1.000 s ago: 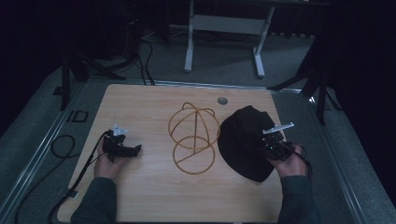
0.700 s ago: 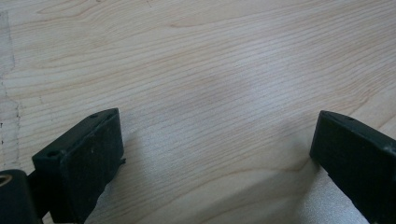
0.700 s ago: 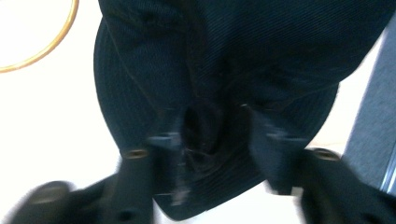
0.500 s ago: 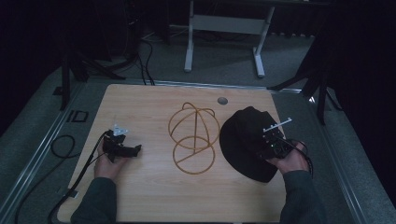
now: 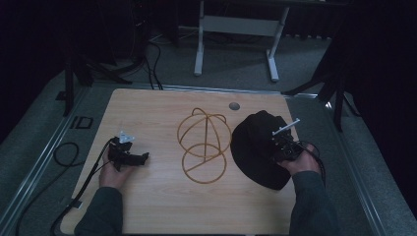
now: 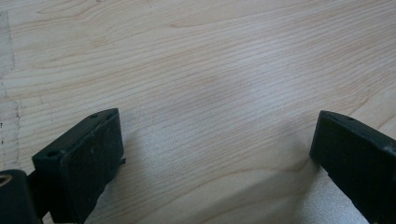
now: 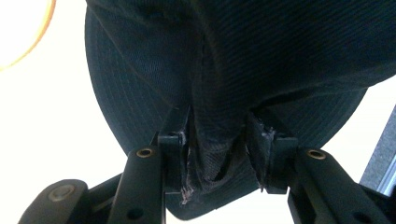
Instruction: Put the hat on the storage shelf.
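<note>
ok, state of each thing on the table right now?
black hat: lying on the table, its fabric bunched between the right gripper's jaws.
wire hat frame: bare, beside the hat.
right gripper: jaws just been closing on a fold of hat.
left gripper: open, nothing between its jaws.

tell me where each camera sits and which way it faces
High view: above the person's side, looking forward and down on the table; both forearms, left hand-held gripper, right hand-held gripper.
Left gripper view: along open jaws at bare wood.
Right gripper view: along jaws closing on a fold of the black hat.
Shared: hat and wire frame appear in high and right gripper views.
</note>
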Demonstrator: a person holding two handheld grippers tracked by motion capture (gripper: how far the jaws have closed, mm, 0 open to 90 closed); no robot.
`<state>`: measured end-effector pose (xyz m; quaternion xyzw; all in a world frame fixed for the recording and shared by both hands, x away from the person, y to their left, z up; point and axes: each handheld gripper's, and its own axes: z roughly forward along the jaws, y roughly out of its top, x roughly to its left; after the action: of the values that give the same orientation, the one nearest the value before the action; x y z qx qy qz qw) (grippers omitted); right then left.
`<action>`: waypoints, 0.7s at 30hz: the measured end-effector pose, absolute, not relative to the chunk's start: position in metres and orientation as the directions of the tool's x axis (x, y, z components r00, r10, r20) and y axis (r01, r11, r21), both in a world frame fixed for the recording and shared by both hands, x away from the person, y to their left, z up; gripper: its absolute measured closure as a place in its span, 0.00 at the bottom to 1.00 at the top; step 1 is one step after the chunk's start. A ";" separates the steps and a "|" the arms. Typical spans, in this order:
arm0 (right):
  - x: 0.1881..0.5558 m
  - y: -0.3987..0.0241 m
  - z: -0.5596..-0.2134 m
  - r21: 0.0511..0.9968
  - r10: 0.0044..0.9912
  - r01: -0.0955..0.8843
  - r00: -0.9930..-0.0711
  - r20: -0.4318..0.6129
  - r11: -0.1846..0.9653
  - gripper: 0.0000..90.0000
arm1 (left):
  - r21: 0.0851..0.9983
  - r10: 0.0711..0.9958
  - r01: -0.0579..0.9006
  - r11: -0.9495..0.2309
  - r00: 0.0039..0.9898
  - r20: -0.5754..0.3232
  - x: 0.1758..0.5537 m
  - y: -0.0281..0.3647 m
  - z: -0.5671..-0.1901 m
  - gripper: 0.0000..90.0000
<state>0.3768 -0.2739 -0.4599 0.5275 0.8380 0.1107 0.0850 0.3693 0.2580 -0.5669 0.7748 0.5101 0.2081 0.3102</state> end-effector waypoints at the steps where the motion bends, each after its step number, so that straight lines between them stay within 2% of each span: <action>1: 0.378 -0.273 -0.461 0.263 0.902 0.868 -0.431 -0.026 0.422 0.68 | 0.692 0.919 0.662 -0.288 0.393 0.006 0.369 0.258 -0.567 0.03; 6: 0.380 -0.273 -0.462 0.244 0.903 0.873 -0.430 -0.021 0.421 0.73 | 0.692 0.919 0.662 -0.288 0.393 0.006 0.369 0.258 -0.567 0.03; 7: 0.382 -0.272 -0.463 0.233 0.897 0.869 -0.442 -0.026 0.436 0.79 | 0.693 0.920 0.661 -0.287 0.393 0.006 0.369 0.258 -0.567 0.03; 13: 0.383 -0.267 -0.461 0.229 0.878 0.848 -0.471 -0.084 0.477 0.90 | 0.692 0.919 0.662 -0.288 0.393 0.006 0.369 0.258 -0.567 0.03; 21: 0.384 -0.262 -0.457 0.244 0.845 0.809 -0.507 -0.169 0.534 0.95 | 0.693 0.919 0.661 -0.288 0.394 0.006 0.369 0.258 -0.567 0.03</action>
<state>0.3840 -0.2617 -0.4573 0.4781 0.8654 0.0669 0.1346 0.3694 0.2580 -0.5668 0.7751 0.5098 0.2079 0.3100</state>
